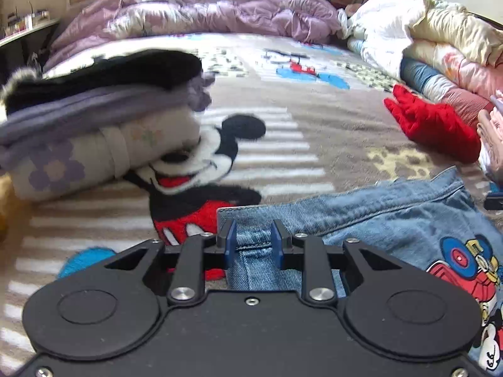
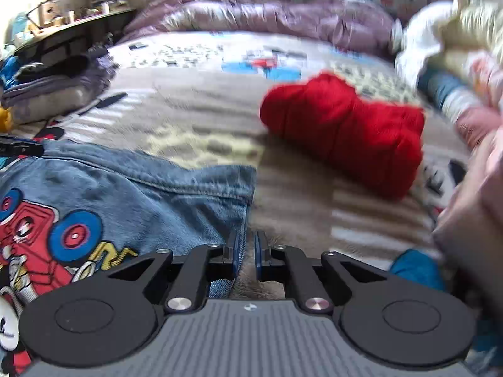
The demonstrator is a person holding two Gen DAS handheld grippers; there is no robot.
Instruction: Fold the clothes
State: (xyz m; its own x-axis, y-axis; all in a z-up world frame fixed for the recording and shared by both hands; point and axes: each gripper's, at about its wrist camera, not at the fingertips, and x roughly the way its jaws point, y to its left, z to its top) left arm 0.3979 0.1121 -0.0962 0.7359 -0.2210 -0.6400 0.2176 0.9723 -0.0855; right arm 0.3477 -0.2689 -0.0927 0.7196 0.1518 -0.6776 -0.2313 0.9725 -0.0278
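Left claw (image 1: 253,235) has its two blue pads (image 1: 231,240) partly apart, with a fold of the blue denim jacket (image 1: 393,220) between them; whether they pinch it I cannot tell. Right claw (image 2: 246,253) is almost closed at the jacket's other edge, and denim (image 2: 188,201) sits by its left pad. Stiff and stitched, the jacket has a bright cartoon patch and lies flat on the bed's fuzzy mouse blanket (image 1: 283,119). Nearby sits a lumpy red knit (image 2: 345,138). Farther left is a stack of folded clothes (image 1: 94,119). Puffy purple quilt (image 1: 195,15) lies behind.
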